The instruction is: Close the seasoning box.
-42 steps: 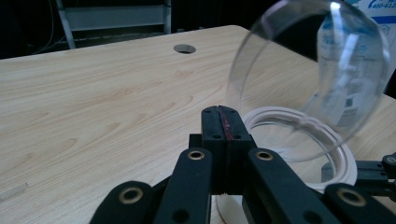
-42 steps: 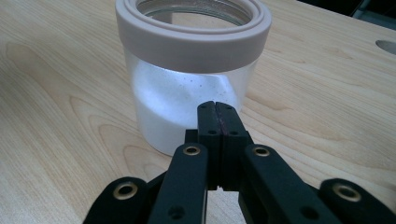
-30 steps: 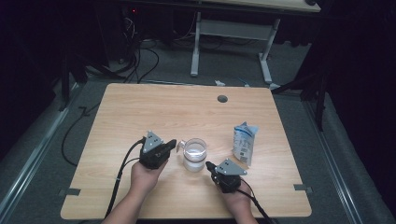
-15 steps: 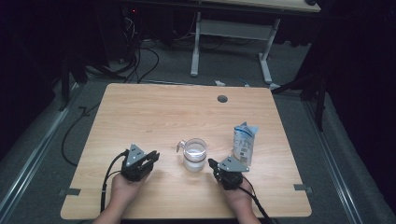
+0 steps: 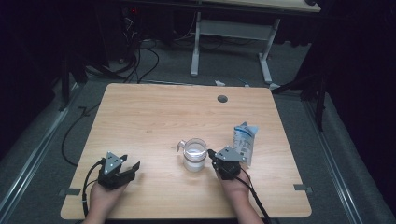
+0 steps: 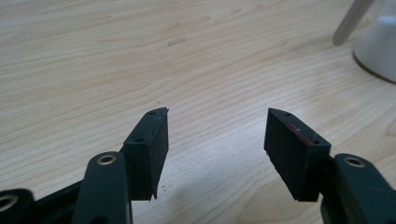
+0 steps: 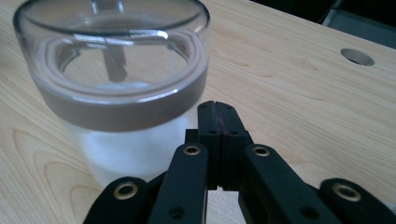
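Observation:
A clear glass mug (image 5: 194, 155) holding something white stands near the table's front middle, its handle turned left. My right gripper (image 5: 211, 153) is shut just to the right of the mug, and in the right gripper view its shut jaws (image 7: 218, 109) sit close against the mug's side (image 7: 116, 84) with nothing between them. My left gripper (image 5: 134, 166) lies low over the table at the front left, well away from the mug. Its jaws (image 6: 217, 140) have just been opening and stand apart over bare wood, with the mug's base (image 6: 378, 42) at the upper right.
A white and blue pouch (image 5: 244, 140) stands just behind my right gripper. The wooden table (image 5: 154, 116) has a round cable hole (image 5: 222, 98) near its far edge. A second desk's legs and cables are on the floor beyond.
My left hand has drawn away from the mug's left side, leftward and toward the front edge, and its jaws have opened. The right gripper has edged slightly toward the mug, still shut.

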Demonstrator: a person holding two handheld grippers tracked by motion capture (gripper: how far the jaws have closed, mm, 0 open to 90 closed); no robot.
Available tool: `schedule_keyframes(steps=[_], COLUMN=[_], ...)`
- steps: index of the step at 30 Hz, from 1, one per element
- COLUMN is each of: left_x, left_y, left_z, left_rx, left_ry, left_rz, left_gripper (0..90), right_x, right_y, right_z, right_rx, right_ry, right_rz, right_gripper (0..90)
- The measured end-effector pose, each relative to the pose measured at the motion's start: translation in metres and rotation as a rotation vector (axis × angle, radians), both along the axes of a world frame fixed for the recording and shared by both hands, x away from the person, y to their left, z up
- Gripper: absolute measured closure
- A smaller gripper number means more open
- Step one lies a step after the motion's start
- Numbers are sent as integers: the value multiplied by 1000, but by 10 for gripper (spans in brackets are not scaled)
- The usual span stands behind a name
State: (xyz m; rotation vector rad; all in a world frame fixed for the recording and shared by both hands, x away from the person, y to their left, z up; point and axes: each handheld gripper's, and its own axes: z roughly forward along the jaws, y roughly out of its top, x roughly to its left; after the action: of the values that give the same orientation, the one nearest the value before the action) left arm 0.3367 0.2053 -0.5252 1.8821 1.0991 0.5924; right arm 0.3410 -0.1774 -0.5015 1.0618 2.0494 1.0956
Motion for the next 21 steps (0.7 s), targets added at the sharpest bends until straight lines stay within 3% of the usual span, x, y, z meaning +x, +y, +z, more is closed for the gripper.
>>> schedule_keyframes(steps=[6, 12, 21], left_x=[0, 1, 1], left_y=[7, 11, 10], left_z=[1, 3, 2], left_rx=[-58, -68, -59], left_ry=[-4, -8, -15], left_rz=[13, 25, 27], left_gripper=[369, 372, 371], right_x=[6, 6, -10], right_y=[1, 2, 5], right_z=[3, 3, 3], right_rx=[18, 17, 22], right_ry=[-10, -5, -22], right_rz=[-9, -6, 21], right_gripper=[900, 900, 900])
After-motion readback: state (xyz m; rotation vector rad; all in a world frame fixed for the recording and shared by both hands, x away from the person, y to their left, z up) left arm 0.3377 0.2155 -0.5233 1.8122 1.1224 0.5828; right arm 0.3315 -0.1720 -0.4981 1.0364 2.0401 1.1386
